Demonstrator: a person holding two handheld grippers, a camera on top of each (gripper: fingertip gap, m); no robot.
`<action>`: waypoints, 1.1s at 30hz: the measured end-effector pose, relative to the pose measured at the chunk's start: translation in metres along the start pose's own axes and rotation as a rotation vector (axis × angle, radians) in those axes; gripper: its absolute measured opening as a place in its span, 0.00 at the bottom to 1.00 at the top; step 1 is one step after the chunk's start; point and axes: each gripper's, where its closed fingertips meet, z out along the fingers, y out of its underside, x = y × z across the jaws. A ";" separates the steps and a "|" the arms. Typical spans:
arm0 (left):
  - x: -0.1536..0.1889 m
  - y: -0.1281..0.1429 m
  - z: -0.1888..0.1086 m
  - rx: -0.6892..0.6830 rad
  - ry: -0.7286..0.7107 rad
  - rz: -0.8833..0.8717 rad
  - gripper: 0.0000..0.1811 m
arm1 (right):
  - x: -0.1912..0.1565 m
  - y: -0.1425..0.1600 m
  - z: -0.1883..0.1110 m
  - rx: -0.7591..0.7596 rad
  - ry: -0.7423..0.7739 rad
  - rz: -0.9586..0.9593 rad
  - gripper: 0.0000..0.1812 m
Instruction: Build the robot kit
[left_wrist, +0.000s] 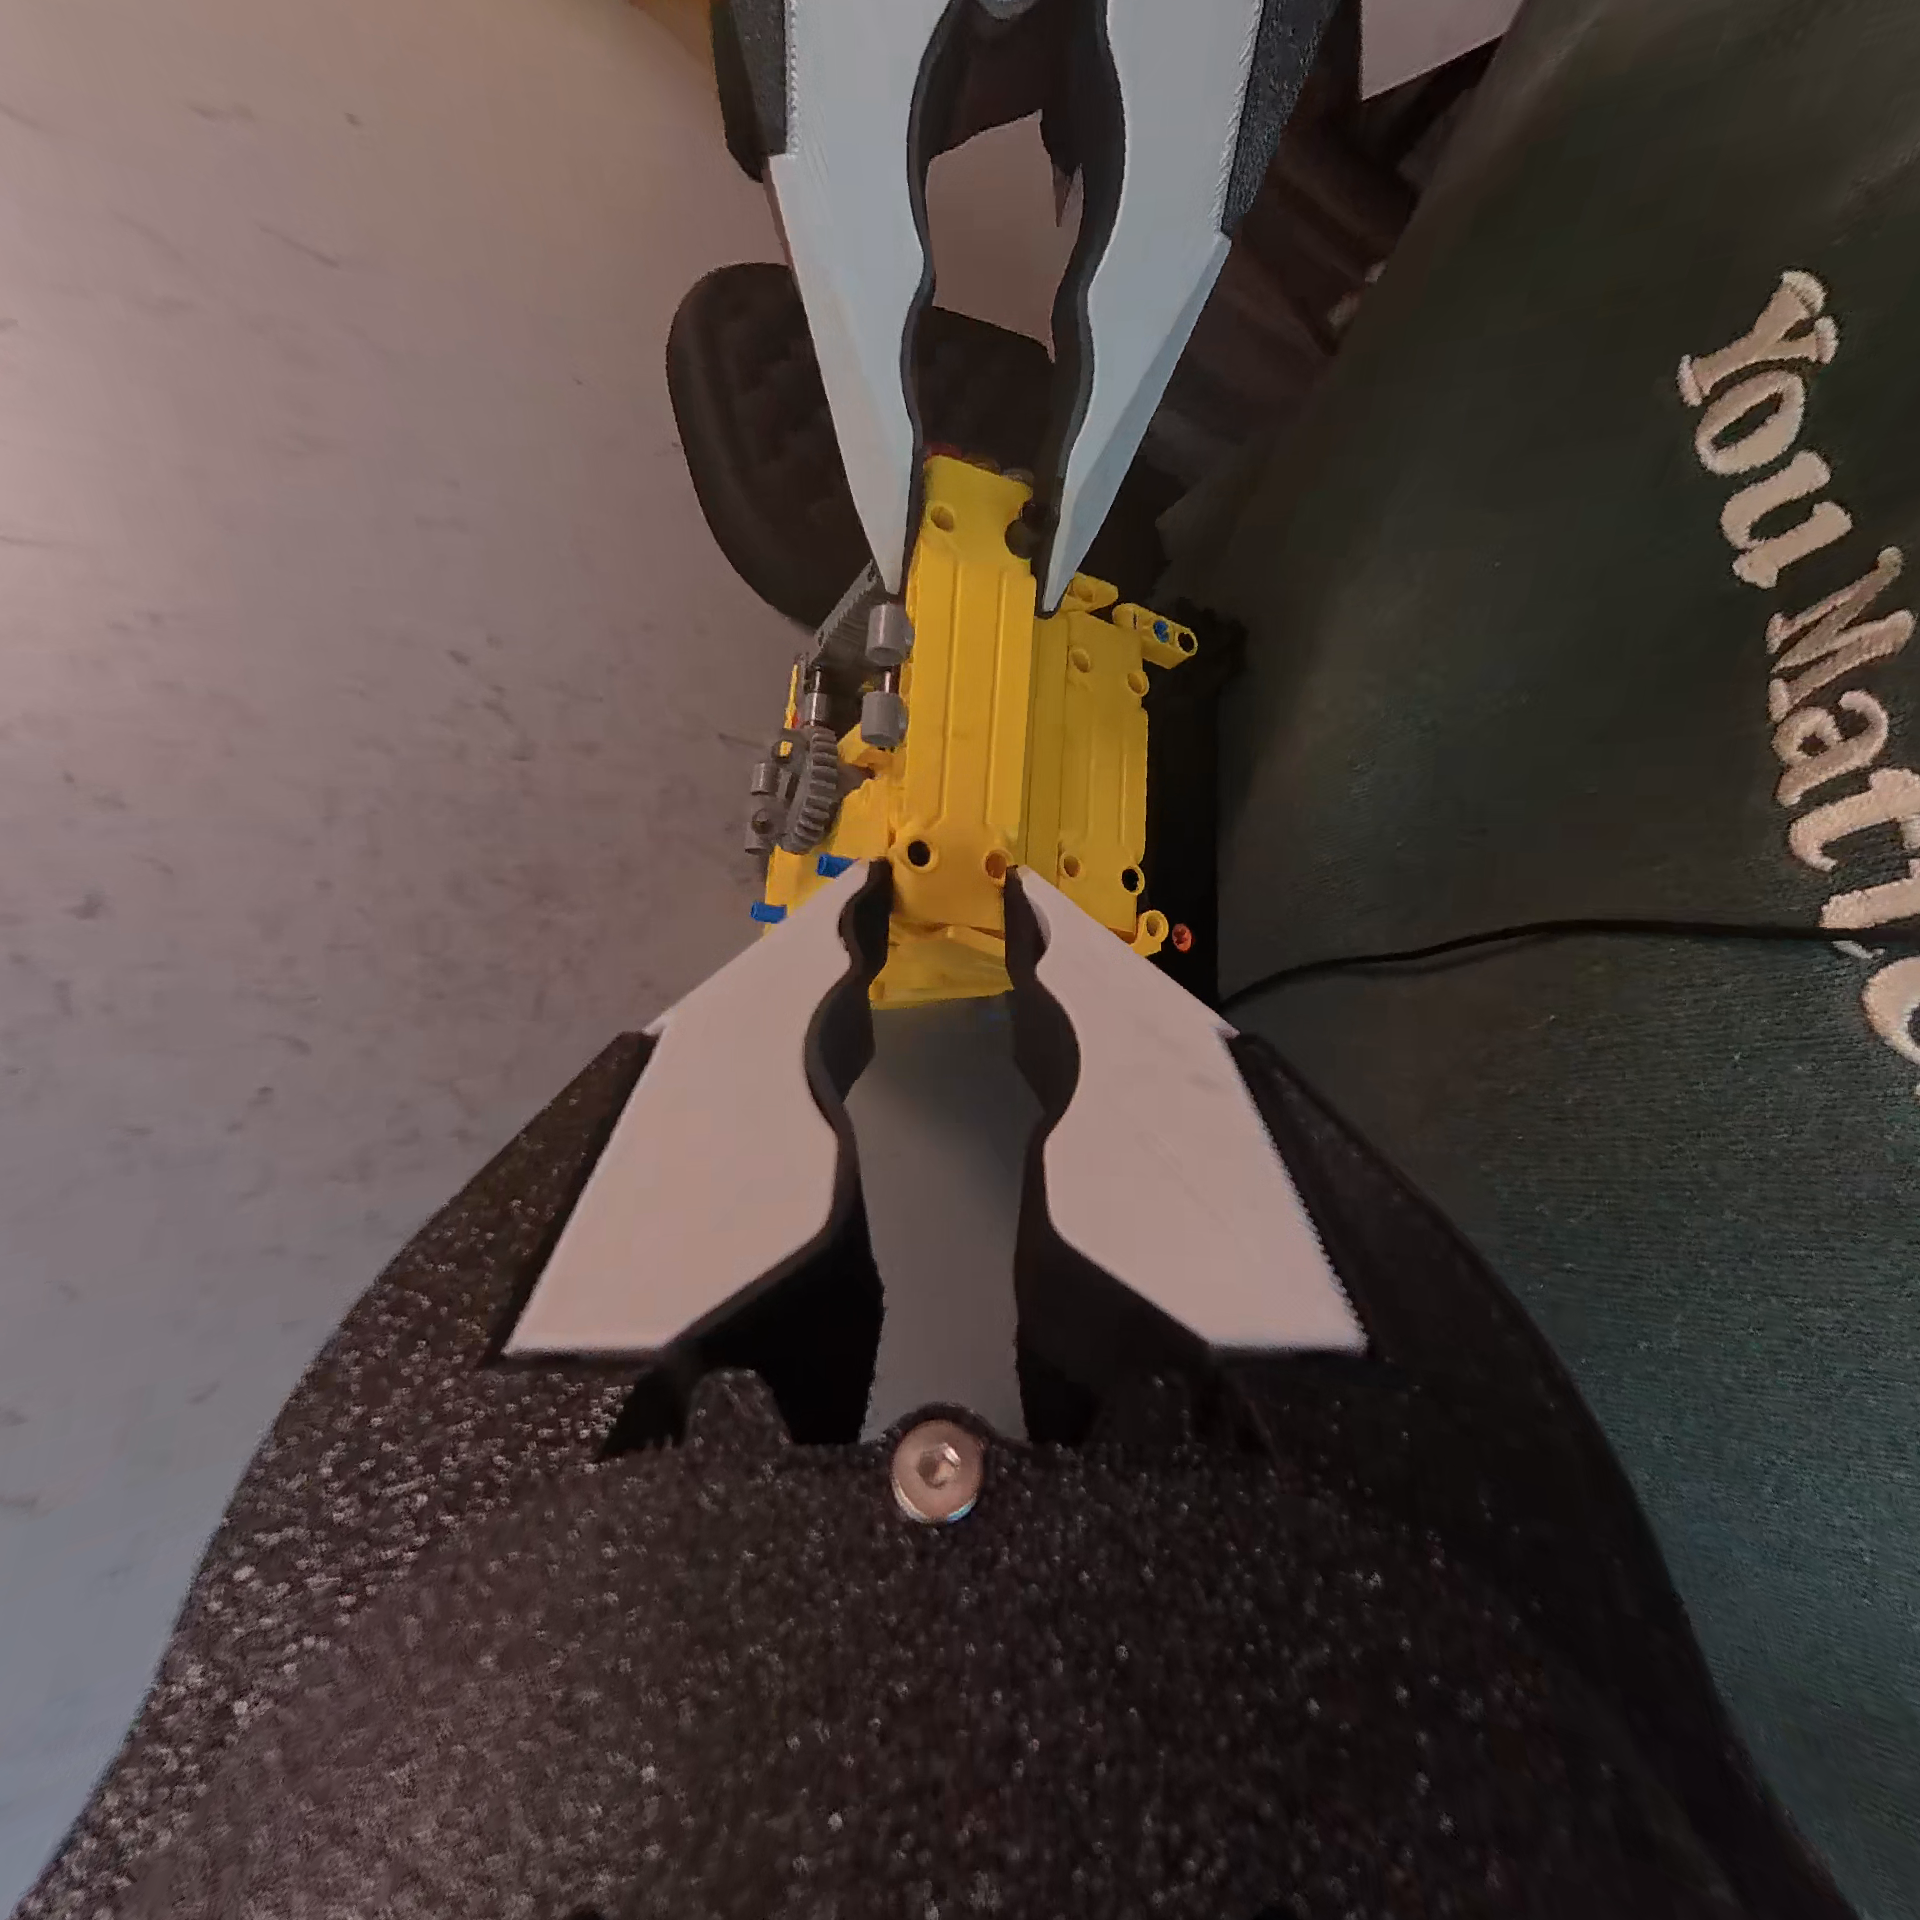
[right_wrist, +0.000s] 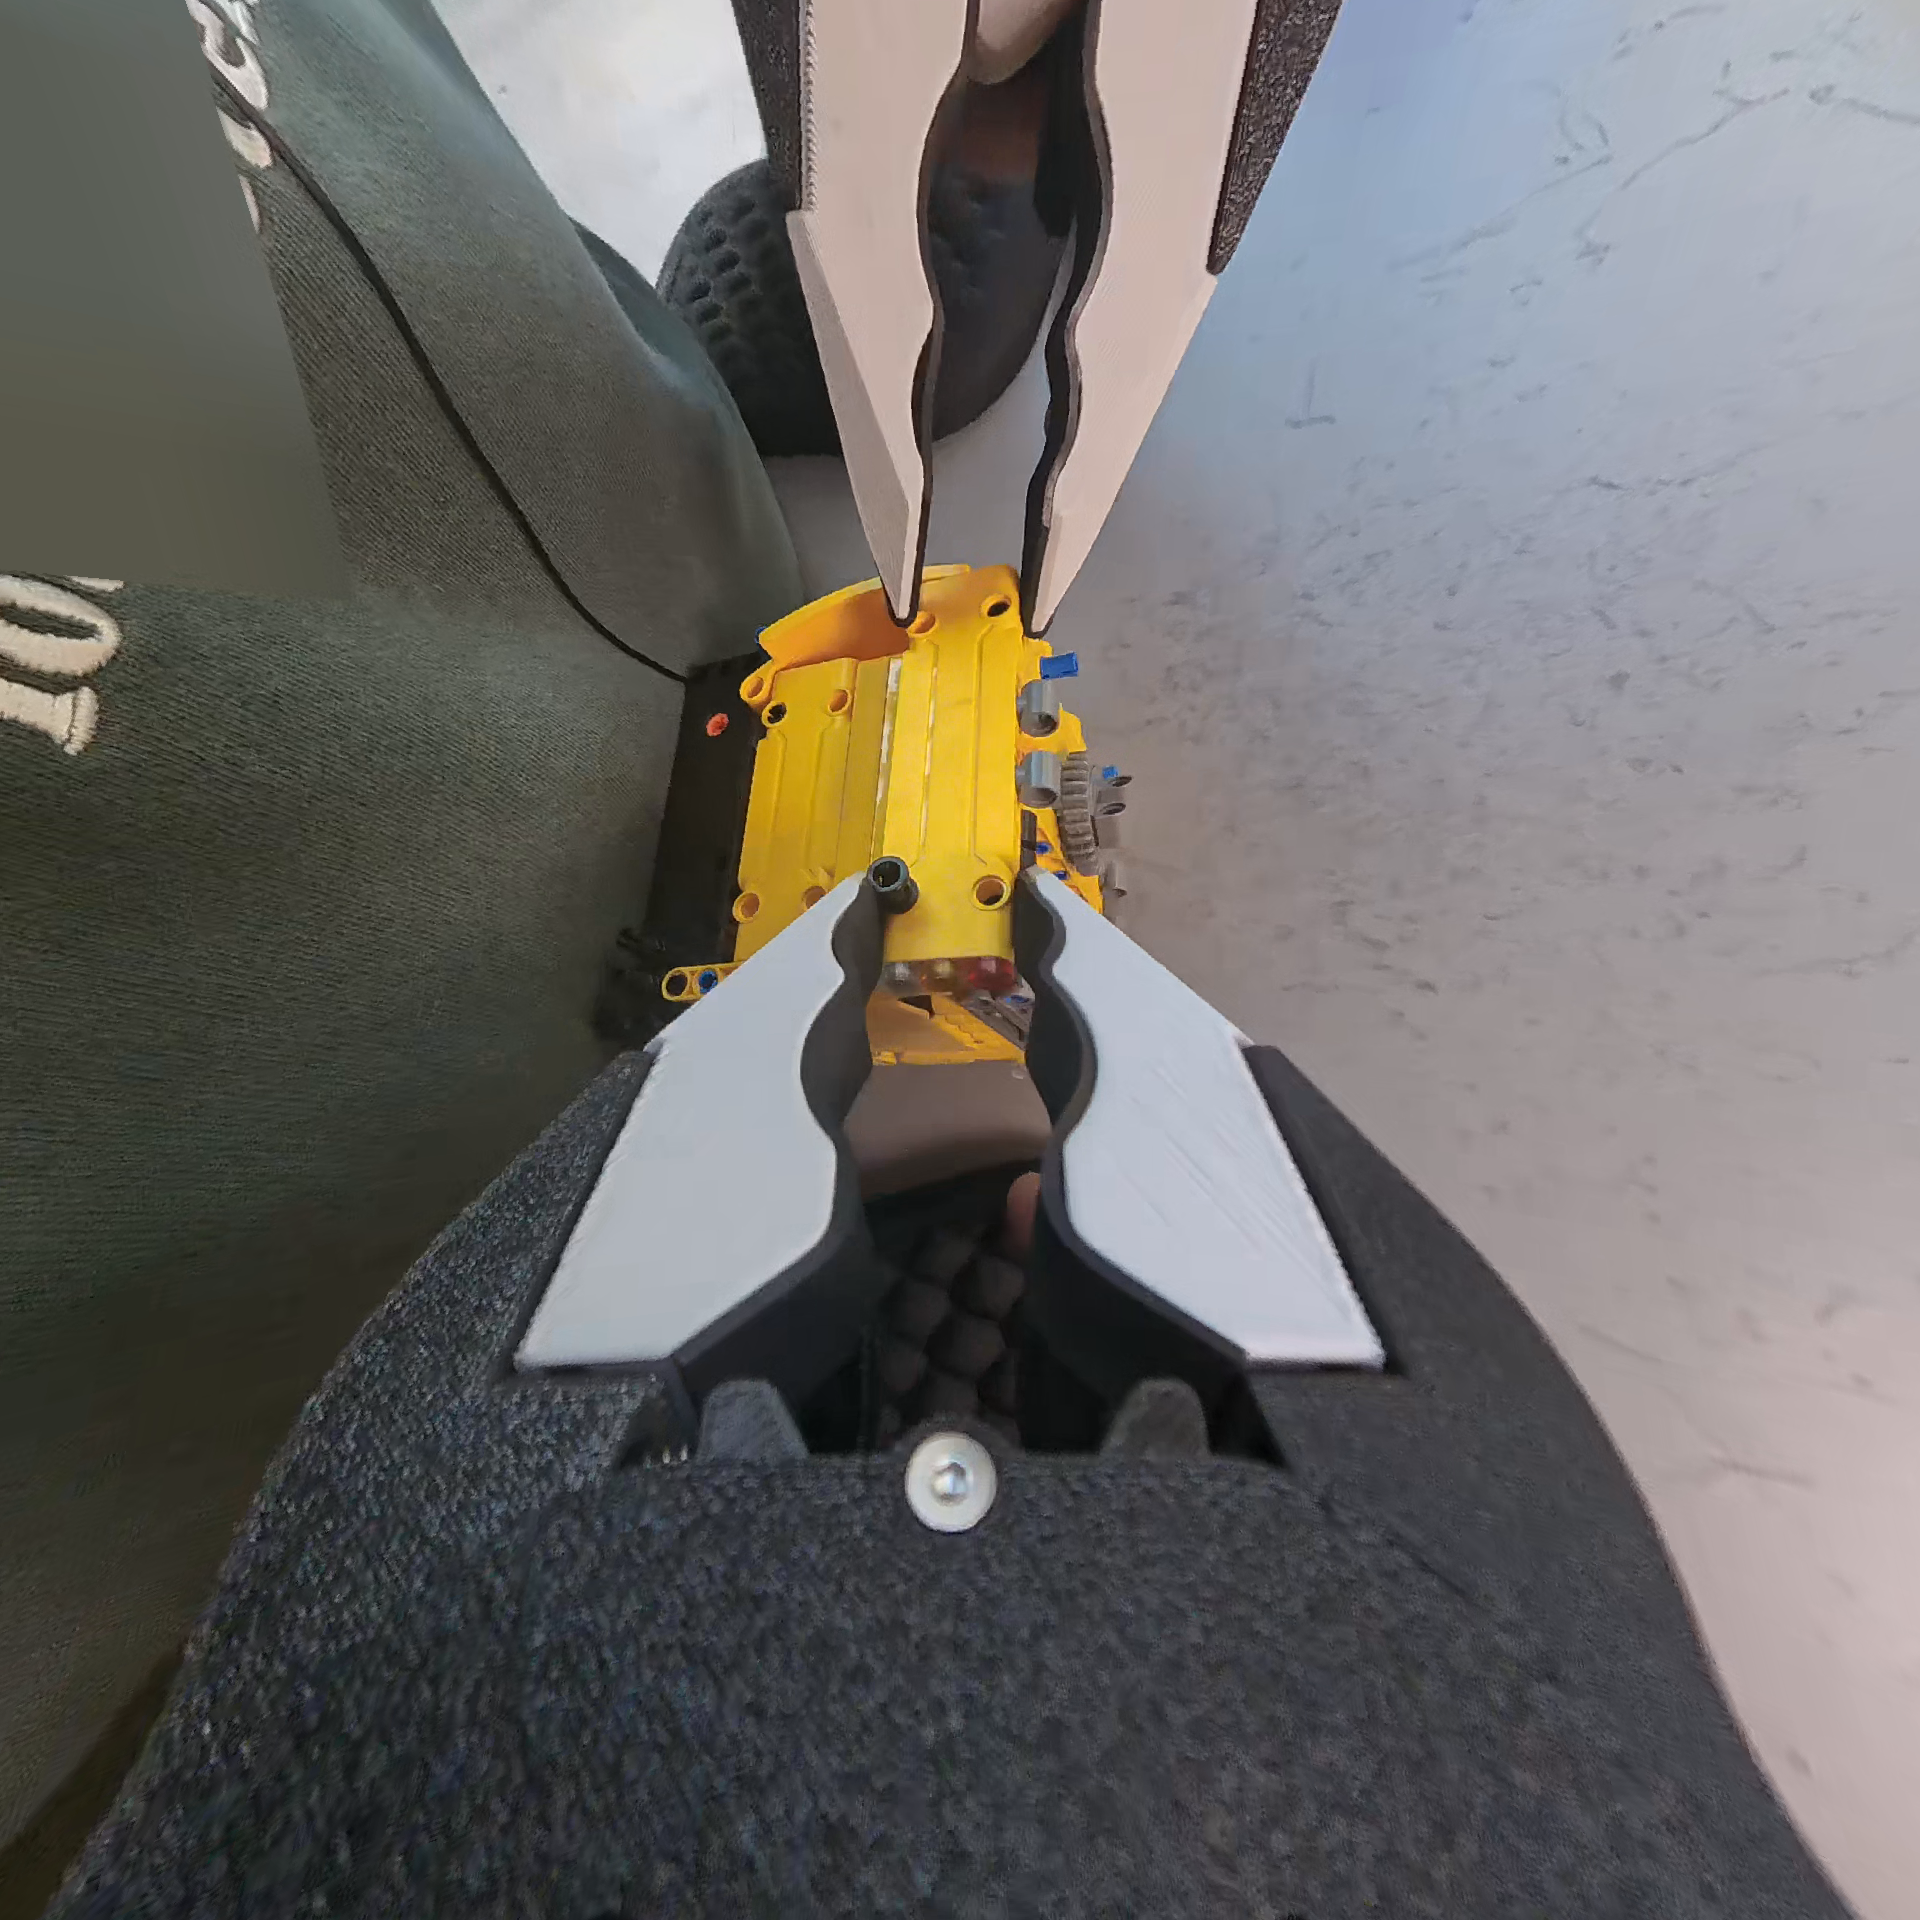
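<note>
Yellow toy-brick model (left_wrist: 987, 717), built of panelled, pin-holed blocks, hangs between the two grippers above a pale, scuffed tabletop (left_wrist: 312, 623), gripped at opposite ends. On one side it carries a grey gear (left_wrist: 805, 784), grey bushes and small blue pins; a black brick section (right_wrist: 698, 831) runs along its other side, beside a dark green garment (left_wrist: 1558, 935) with pale embroidered lettering. The left gripper (left_wrist: 940, 883) has its white, black-lined fingers narrowed onto the near end of the yellow block, the tips pressing its two sides. The right gripper (right_wrist: 945, 896) is likewise nearly closed on the opposite end, its tips touching the block on either side, next to a short black pin (right_wrist: 891, 883) that sticks out of the yellow face. In each wrist view the other gripper reaches in from the top, pinching the far end. A black knobbly tyre (right_wrist: 738, 312) lies on the tabletop beyond the model.
</note>
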 end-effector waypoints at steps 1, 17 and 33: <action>0.000 0.000 0.000 0.007 0.017 -0.020 0.12 | 0.000 0.000 0.000 0.011 0.002 0.000 0.13; 0.002 0.001 -0.001 0.017 0.037 -0.007 0.11 | -0.002 -0.002 -0.009 -0.067 0.187 -0.184 0.13; 0.001 0.000 -0.001 0.073 0.063 -0.082 0.11 | -0.004 0.004 -0.003 -0.102 0.053 -0.056 0.13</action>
